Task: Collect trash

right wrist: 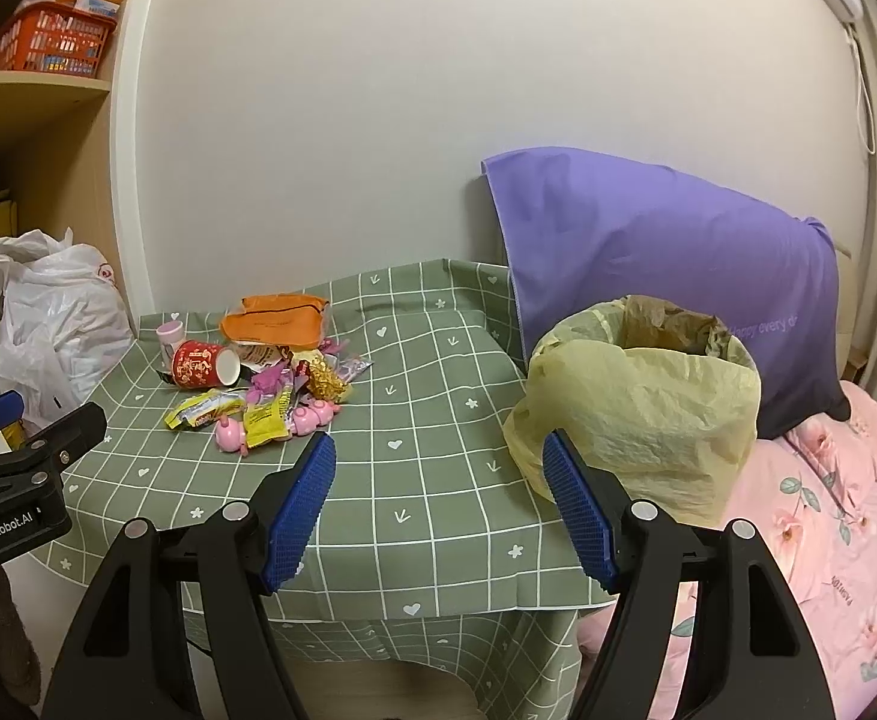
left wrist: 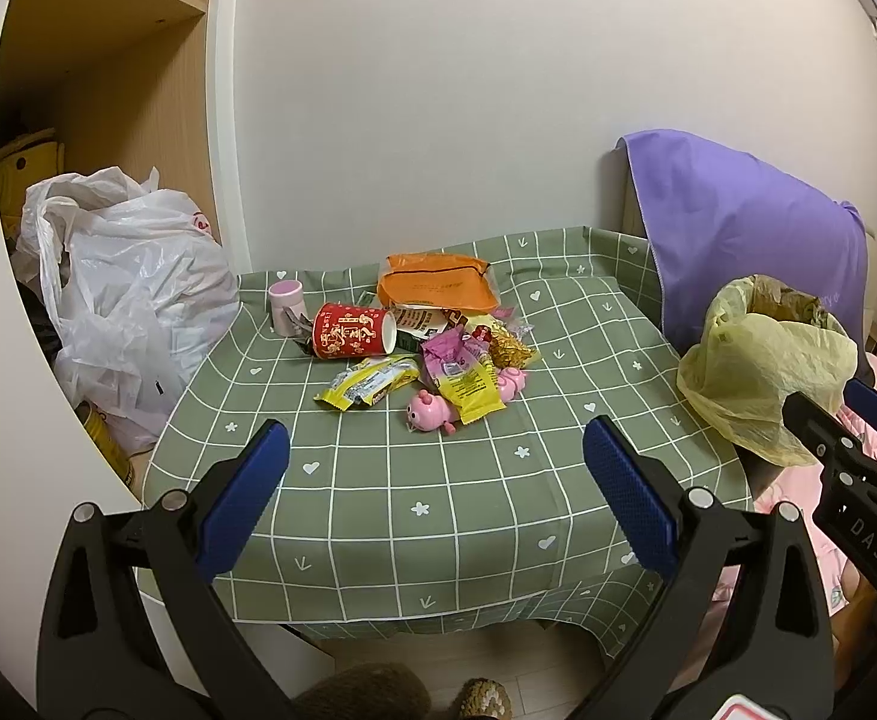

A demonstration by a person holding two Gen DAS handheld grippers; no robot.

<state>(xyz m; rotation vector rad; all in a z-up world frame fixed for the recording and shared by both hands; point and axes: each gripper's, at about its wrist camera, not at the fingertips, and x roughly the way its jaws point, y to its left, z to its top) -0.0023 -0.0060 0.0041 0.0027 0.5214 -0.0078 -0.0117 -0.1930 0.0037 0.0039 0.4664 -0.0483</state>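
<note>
Left wrist view first: at the far left a white plastic bag [left wrist: 132,300] slumps in the shelf unit [left wrist: 108,84], beside the counter [left wrist: 426,492] with its green checked cloth. The left gripper [left wrist: 435,462] hovers over the near edge, jaws released and wide apart, nothing between them. The trash pile [left wrist: 432,354] lies ahead of them, well apart, toward the back of the counter and roughly in line with the gap. In it, from the left: 1 pink cup [left wrist: 287,306] standing upright, 1 red paper cup [left wrist: 351,331] tipped on its side with its mouth to the right, 1 yellow snack wrapper [left wrist: 372,387], 1 orange packet [left wrist: 435,282] at the back, 1 magenta-and-yellow wrapper [left wrist: 465,378], 2 pink toy figures [left wrist: 432,413] at the front, and 1 gold foil wrapper [left wrist: 510,348]. All are crumpled or overlapping; smaller scraps underneath cannot be counted. At the right counter edge stands 1 bin lined with a yellow bag [left wrist: 762,360], mouth open, in front of a purple pillow [left wrist: 750,228].

Right wrist view: the right gripper [right wrist: 438,480] is also released, jaws spread and holding nothing. The pile sits ahead and left of its left jaw; the yellow bag is just beyond its right jaw. A pink floral bedspread [right wrist: 828,510] fills the far right.
</note>
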